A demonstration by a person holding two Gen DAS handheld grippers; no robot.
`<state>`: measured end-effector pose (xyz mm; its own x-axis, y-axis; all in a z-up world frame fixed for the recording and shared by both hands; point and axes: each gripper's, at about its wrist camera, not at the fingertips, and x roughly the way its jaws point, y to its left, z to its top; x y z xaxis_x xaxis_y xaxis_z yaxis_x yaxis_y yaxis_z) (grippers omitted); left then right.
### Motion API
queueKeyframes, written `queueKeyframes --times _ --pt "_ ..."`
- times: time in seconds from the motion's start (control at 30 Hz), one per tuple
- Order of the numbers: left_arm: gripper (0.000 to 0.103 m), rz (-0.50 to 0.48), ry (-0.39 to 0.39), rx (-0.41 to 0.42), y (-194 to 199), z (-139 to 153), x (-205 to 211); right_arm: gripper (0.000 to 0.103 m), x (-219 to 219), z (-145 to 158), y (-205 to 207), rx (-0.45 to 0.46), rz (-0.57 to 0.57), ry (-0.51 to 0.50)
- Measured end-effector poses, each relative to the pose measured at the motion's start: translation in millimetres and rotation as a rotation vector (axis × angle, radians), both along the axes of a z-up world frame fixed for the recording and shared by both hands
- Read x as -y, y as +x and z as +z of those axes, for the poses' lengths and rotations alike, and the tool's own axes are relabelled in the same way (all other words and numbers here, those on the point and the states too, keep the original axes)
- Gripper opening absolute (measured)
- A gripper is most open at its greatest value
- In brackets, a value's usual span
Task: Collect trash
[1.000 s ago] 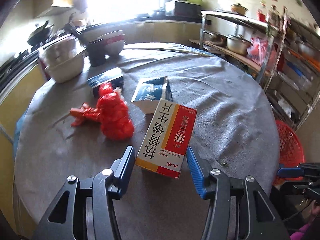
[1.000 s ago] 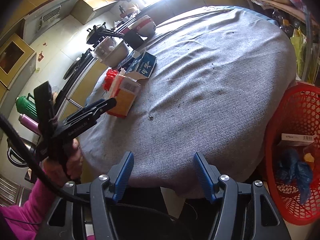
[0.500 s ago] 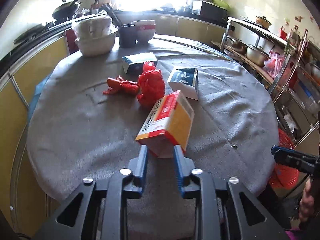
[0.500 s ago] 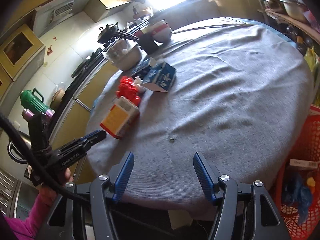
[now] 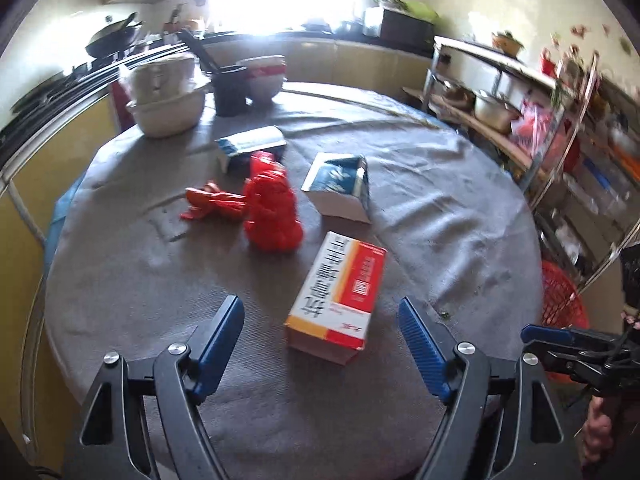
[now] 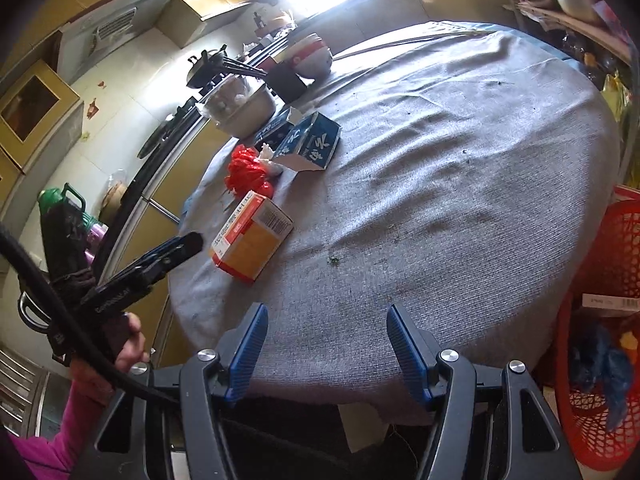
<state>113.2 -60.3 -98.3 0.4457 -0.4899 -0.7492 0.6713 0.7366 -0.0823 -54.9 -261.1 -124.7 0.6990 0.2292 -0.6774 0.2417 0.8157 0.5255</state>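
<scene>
My left gripper (image 5: 320, 328) hangs wide open and empty just short of the red, yellow and white cardboard medicine box (image 5: 338, 300) lying flat near the edge of the grey-clothed round table (image 5: 460, 208); I judge it light, stiff-walled and crushable (probably empty), best pinched across its two long sides. My right gripper (image 6: 324, 340) is also spread wide, holding nothing. The red plastic mesh basket (image 6: 624, 240) beside the table already holds a white carton and crumpled blue plastic.
</scene>
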Motion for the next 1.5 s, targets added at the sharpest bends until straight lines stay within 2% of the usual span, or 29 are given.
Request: queueKeyframes --times 0.13,0.23,0.27,0.3,0.37,0.67,0.77,1.03,1.17,1.3,1.4,1.5 --pt "0.08 -0.027 0.049 -0.012 7.2 -16.0 20.9 0.066 -2.9 -3.2 -0.5 -0.011 0.01 0.003" --pt "0.08 -0.003 0.042 -0.027 16.4 -21.5 23.0 0.066 -1.6 -4.3 -2.4 -0.011 0.005 0.004" --pt "0.077 0.007 0.018 -0.047 20.0 -22.7 21.1 0.066 -0.2 -4.4 -3.2 -0.01 0.0 0.004" --pt "0.068 0.013 0.005 -0.059 21.9 -23.2 19.8 0.066 1.4 -5.1 -3.7 -0.01 -0.005 0.008" --pt "0.056 0.019 -0.013 -0.091 25.8 -25.8 17.4 0.066 3.7 -6.7 -4.0 -0.014 -0.014 0.019" --pt "0.051 0.141 0.006 -0.006 23.1 -14.1 -6.2 0.066 9.9 4.3 18.3 -0.011 -0.023 0.008" --pt "0.051 0.176 0.006 0.006 25.0 -10.9 -15.4 0.066 17.1 13.6 40.8 -0.017 -0.037 -0.001" --pt "0.051 0.269 -0.001 0.019 33.8 -9.6 -38.4 0.066 36.2 20.6 117.6 -0.012 -0.088 0.119" --pt "0.051 0.279 0.004 0.027 34.1 -10.8 -43.0 0.066 43.0 14.6 156.0 -0.039 -0.123 0.198" --pt "0.051 0.273 0.003 0.037 33.0 -10.8 -43.4 0.066 47.3 8.9 188.3 -0.069 -0.161 0.236" --pt "0.051 0.266 -0.004 0.039 33.7 -9.6 -42.9 0.066 44.5 8.3 210.1 -0.086 -0.168 0.235" --pt "0.051 0.264 -0.019 0.033 36.6 -7.9 -43.9 0.066 38.0 8.0 232.3 -0.129 -0.167 0.185"
